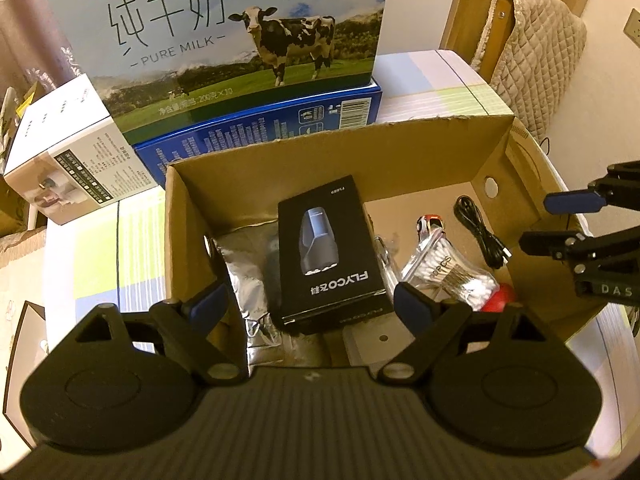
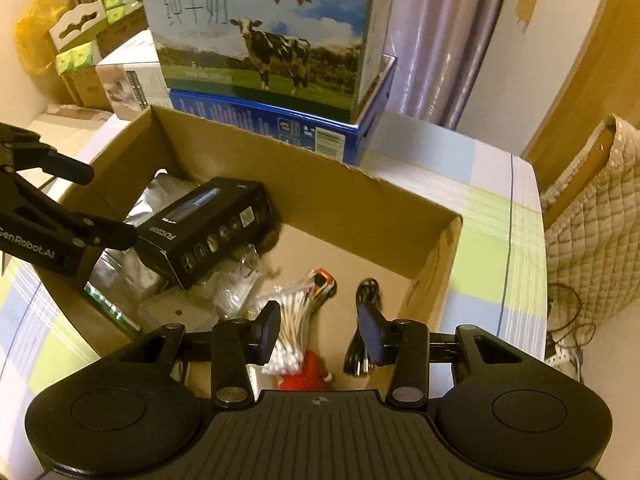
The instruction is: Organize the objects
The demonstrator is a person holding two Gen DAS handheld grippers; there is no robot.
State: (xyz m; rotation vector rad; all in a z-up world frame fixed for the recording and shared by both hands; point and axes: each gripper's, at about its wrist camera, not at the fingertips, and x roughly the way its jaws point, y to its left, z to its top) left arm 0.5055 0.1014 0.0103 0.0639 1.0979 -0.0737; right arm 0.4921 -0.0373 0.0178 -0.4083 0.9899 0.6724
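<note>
Closest to your right-hand camera, the right gripper hangs with its jaws spread and nothing between them, low over the near end of the cardboard box; directly ahead of its fingers lie the pack of cotton swabs, a red round object and a coiled black cable, with a small red toy car just beyond the swabs. Your left gripper is likewise spread wide and holds nothing, its two blue pads on either side of the near end of the black shaver box, which lies tilted on top of a silver foil pouch; whether the pads touch the carton I cannot tell. If the shaver box is your next pick, it looks as though you should square the pads to its long sides before closing, because the carton is propped at an angle on soft foil and could slide or tip as you squeeze. Grip it toward the middle so it does not swing. For the right side, I would choose one item only: the swab pack is slippery film and lies against the red object, so come down beside it, not over both. Keep both tools apart; they work near each other inside one box. Behind it, the stacked milk carton stays out of your path.
</note>
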